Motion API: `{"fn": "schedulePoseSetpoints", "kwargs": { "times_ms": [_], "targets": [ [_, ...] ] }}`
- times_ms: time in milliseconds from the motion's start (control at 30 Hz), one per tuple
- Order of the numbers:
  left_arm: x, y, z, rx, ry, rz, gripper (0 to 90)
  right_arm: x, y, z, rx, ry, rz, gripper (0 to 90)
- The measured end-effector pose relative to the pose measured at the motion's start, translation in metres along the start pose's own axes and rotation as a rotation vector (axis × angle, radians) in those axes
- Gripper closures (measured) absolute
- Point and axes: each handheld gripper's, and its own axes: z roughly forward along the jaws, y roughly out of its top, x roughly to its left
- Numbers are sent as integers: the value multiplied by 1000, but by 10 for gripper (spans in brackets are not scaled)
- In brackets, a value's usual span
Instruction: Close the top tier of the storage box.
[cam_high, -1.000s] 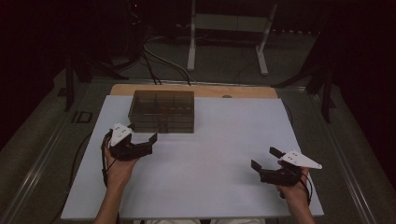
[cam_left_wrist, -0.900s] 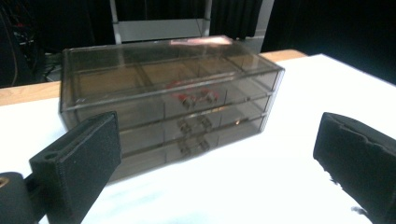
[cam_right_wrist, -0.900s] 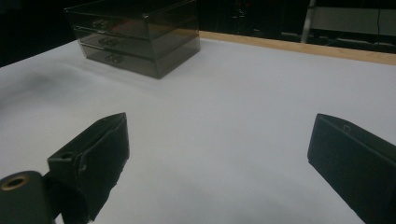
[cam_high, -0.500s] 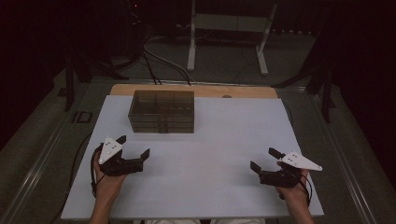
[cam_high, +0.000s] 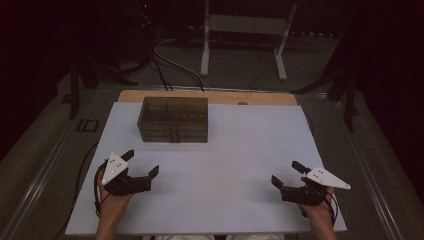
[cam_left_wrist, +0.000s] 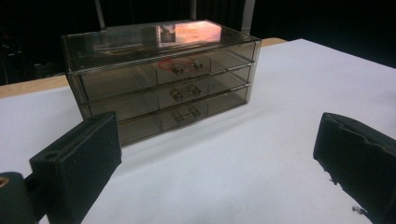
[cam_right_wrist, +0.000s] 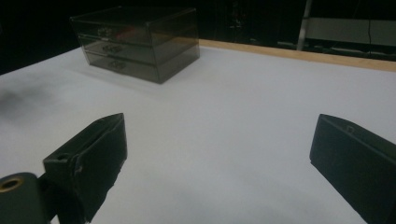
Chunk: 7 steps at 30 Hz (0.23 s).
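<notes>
A smoky clear box with three shut drawers (cam_high: 173, 119) stands at the back left of the white table top (cam_high: 240, 150). In the left gripper view the drawer box (cam_left_wrist: 159, 74) faces me, each drawer with a small metal handle. My left gripper (cam_high: 141, 163) hovers near the front left, a good way short of the box. Its jaws have just widened a little and stand open with nothing between them, seen close in its own view (cam_left_wrist: 215, 130). My right gripper (cam_high: 287, 173) rests open and empty near the front right (cam_right_wrist: 219, 123), with the drawer box (cam_right_wrist: 135, 35) far off.
A wooden strip (cam_high: 260, 97) edges the table's far side. Beyond it are cables (cam_high: 170, 65) on the floor and a white stand (cam_high: 245, 30). Metal rails (cam_high: 45, 165) run along both sides of the table. Bare white surface lies between the two grippers.
My left hand has drawn back from beside the drawer box toward the near left edge of the table. The right hand has stayed where it was.
</notes>
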Motion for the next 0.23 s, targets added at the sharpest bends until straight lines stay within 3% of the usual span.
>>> {"fn": "schedulePoseSetpoints", "kwargs": {
  "times_ms": [233],
  "targets": [
    [2,-1,-1,-3,18,-10,25,1,-1,2,5,-8,-11,42]
  ]
}}
